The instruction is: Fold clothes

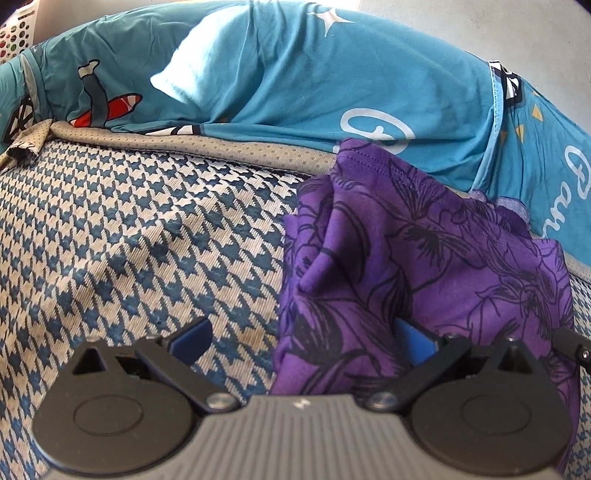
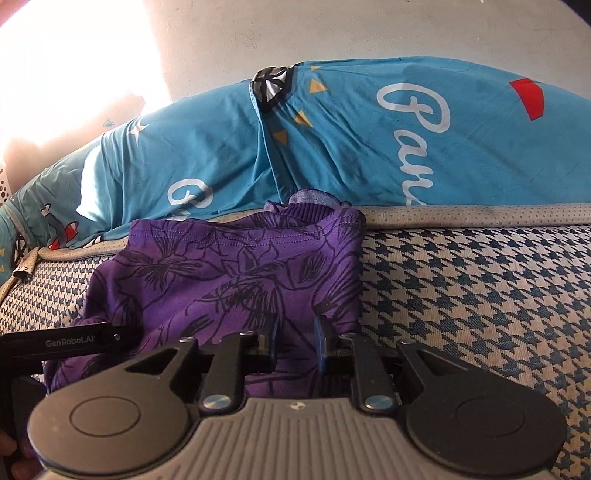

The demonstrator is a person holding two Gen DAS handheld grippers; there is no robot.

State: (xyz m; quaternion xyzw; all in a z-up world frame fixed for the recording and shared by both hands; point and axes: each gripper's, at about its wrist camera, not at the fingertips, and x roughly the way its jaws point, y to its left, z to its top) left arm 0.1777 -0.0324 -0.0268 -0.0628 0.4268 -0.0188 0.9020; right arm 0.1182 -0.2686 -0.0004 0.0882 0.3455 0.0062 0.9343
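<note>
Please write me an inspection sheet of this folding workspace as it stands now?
Surface: houndstooth cover, blue and cream, with a beige dotted border.
Job's things: purple floral garment, folded into a compact bundle on the cover.
Clutter: teal printed bedding heaped behind the garment.
Grippers: left gripper open wide, one finger under a purple fold; right gripper narrowly parted over the garment's near edge, pads not visibly pressing.
Cables: nothing seen.
Surroundings: pale wall behind; bright glare at upper left in the right wrist view.
</note>
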